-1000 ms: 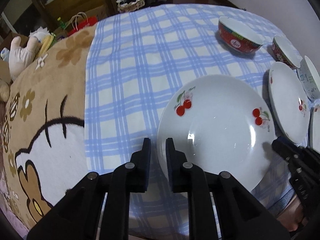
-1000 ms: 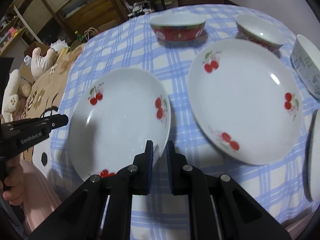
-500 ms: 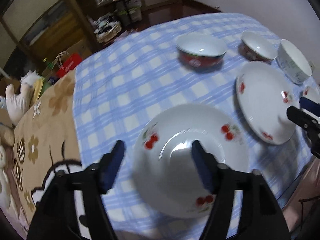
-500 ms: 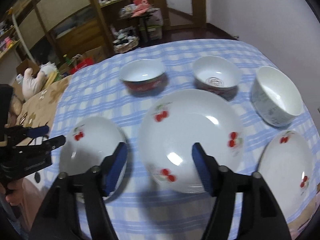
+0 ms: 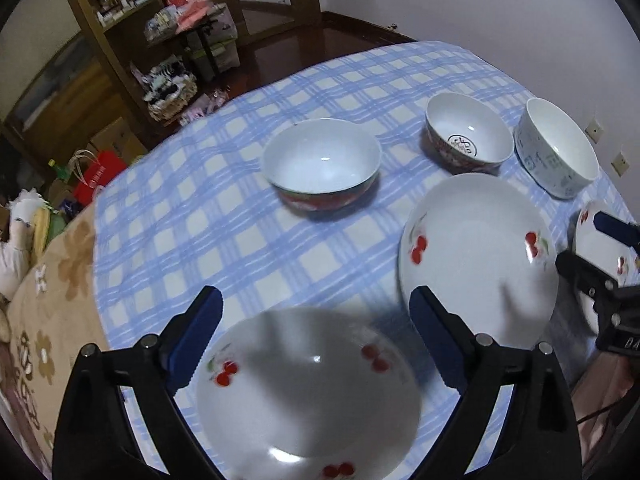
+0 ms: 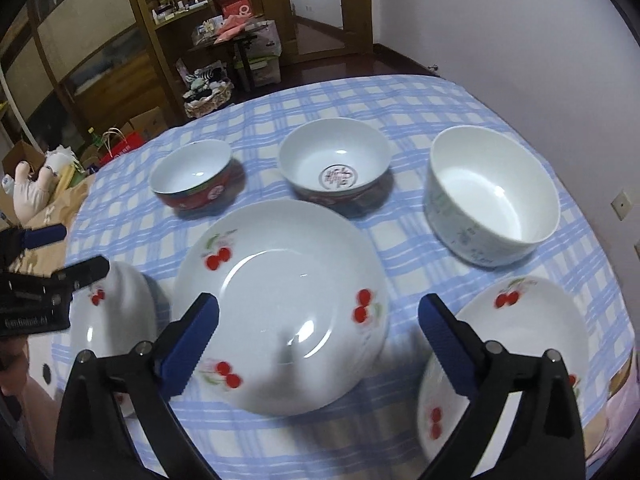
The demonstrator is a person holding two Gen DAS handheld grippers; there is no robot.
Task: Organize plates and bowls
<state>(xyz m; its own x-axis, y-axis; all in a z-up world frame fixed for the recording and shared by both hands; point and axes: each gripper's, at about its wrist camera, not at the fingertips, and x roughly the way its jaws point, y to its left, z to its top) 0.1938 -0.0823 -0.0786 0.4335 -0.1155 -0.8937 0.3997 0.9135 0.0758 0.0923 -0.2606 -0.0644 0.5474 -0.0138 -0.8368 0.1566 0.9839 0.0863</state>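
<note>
Three white cherry-print plates lie on a blue checked tablecloth: a left plate (image 5: 308,396) (image 6: 116,312), a large middle plate (image 5: 478,256) (image 6: 280,300), and a right plate (image 6: 516,344) (image 5: 596,248). Behind them stand a red-rimmed bowl (image 5: 322,162) (image 6: 192,178), a patterned bowl (image 5: 468,136) (image 6: 334,164) and a tall white bowl (image 5: 558,146) (image 6: 494,194). My left gripper (image 5: 316,312) is open and empty above the left plate. My right gripper (image 6: 318,318) is open and empty above the middle plate.
The tablecloth (image 5: 224,224) covers a round table whose edge runs close in front. A beige cartoon blanket (image 5: 48,280) lies to the left. Shelves (image 6: 120,40), boxes, bags and a plush toy (image 6: 32,188) stand on the floor beyond. A white wall (image 6: 500,20) is at right.
Both grippers have opened from shut and pulled back and up, so more of the table and all three bowls show. The dishes have not moved.
</note>
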